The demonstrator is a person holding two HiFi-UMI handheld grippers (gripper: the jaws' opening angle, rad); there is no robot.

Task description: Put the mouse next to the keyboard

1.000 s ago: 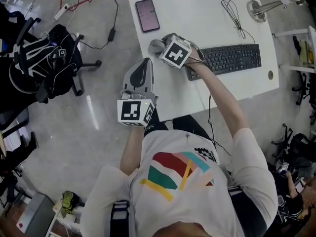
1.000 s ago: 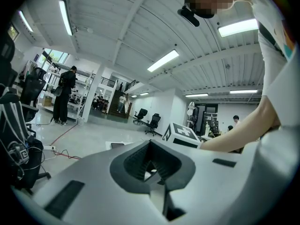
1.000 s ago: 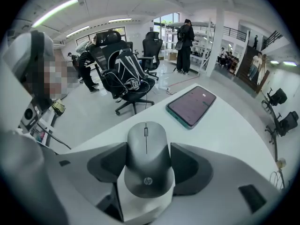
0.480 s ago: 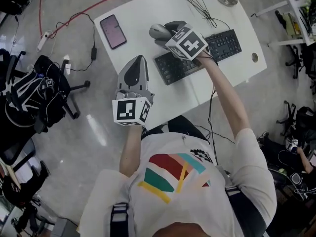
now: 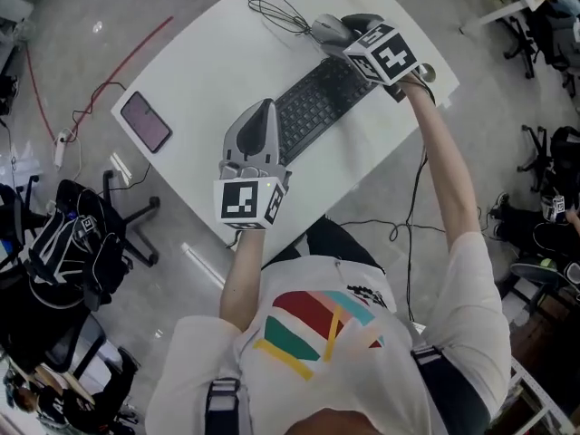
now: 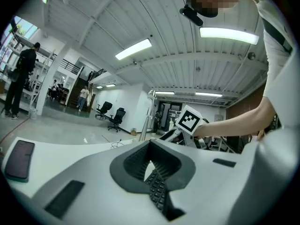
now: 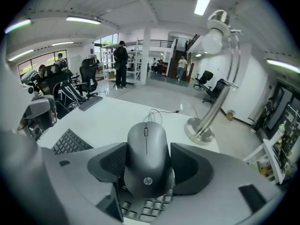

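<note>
Right tool (image 7: 146, 172) clenched on mouse (image 7: 146, 151), above keyboard (image 5: 313, 107) end; left tool (image 6: 151, 161) closed, empty.

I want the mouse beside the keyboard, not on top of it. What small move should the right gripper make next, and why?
Probably shift the right gripper a little forward, past the keyboard's end, then lower it. The mouse, clamped between its jaws, hangs over keys, while bare table lies just ahead, toward the lamp base.

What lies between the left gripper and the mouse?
The keyboard lies between the left gripper and the mouse, which the right gripper holds. The head view shows this.
</note>
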